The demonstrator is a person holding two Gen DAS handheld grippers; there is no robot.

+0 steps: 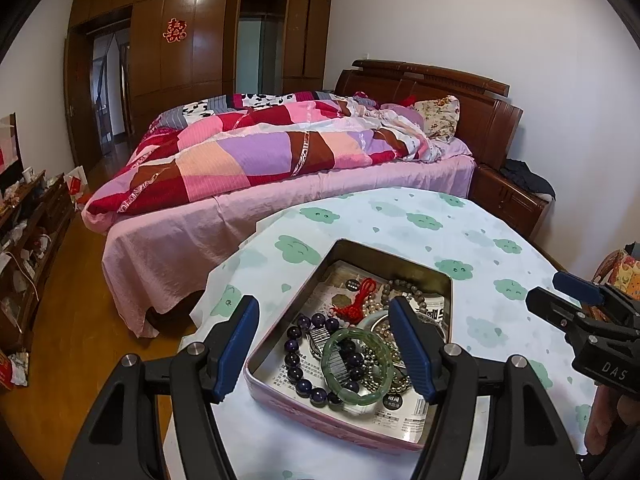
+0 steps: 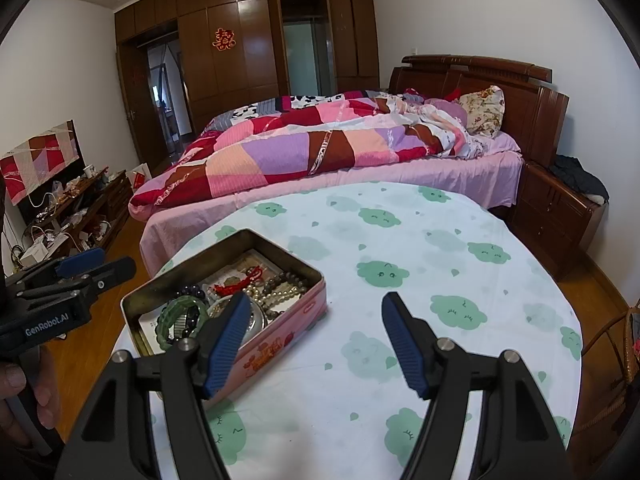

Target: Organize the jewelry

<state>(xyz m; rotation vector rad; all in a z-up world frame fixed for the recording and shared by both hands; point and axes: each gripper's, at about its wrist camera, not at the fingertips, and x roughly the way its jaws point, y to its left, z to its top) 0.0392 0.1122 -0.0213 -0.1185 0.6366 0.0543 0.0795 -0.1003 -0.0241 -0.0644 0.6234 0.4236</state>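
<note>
Jaws spread on both: left hand-held gripper point(image 1: 324, 344) empty, w/ pink tin point(image 1: 280, 404) of jewelry just below its tips; right hand-held gripper point(image 2: 312, 340) empty, tin at its left finger, on table point(image 2: 440, 240).

A round table point(image 2: 460, 240) is covered by a pale cloth point(image 1: 480, 240) printed with green cloud shapes. Directly on the cloth an open, lidless tin box point(image 2: 280, 336) with pink printed sides is set toward the table's left side as seen from the right wrist view. The box is filled with jewelry on printed paper. The remaining cloth is seen bare
</note>
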